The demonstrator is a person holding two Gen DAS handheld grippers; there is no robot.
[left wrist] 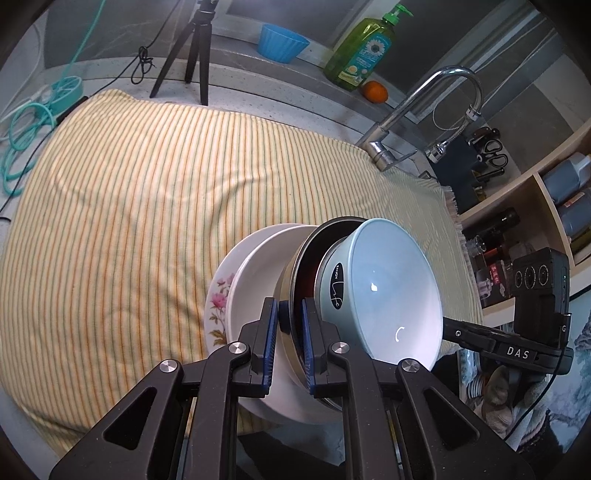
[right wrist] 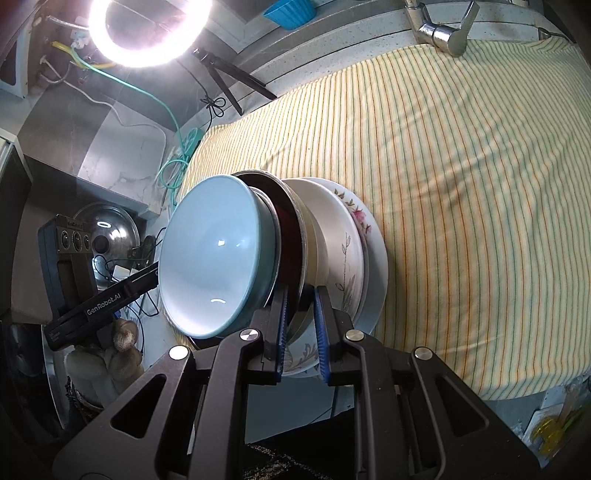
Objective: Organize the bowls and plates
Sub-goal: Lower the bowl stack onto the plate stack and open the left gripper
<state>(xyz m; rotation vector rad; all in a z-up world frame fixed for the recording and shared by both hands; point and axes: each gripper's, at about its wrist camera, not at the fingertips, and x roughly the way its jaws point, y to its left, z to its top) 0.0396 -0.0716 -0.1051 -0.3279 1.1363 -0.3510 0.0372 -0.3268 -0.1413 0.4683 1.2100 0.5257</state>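
Note:
A stack of dishes hangs between my two grippers over the near edge of a striped yellow cloth [left wrist: 147,184] [right wrist: 461,184]. A light blue bowl [left wrist: 391,288] [right wrist: 214,254] sits on top. Under it are a steel bowl [left wrist: 291,266] [right wrist: 301,236] with a dark inside, a white bowl [left wrist: 255,280] [right wrist: 332,229] and a floral plate [left wrist: 218,295] [right wrist: 358,214]. My left gripper [left wrist: 289,332] is shut on the steel bowl's rim. From the opposite side my right gripper [right wrist: 300,325] is shut on the same rim. I cannot tell whether the stack touches the cloth.
A faucet [left wrist: 424,107] [right wrist: 443,33] stands at the cloth's far end. Behind it on the ledge are a blue cup [left wrist: 282,42], a soap bottle [left wrist: 362,51] and an orange [left wrist: 375,91]. A tripod [left wrist: 195,48] and ring light [right wrist: 147,29] stand nearby. A shelf [left wrist: 535,192] holds bottles.

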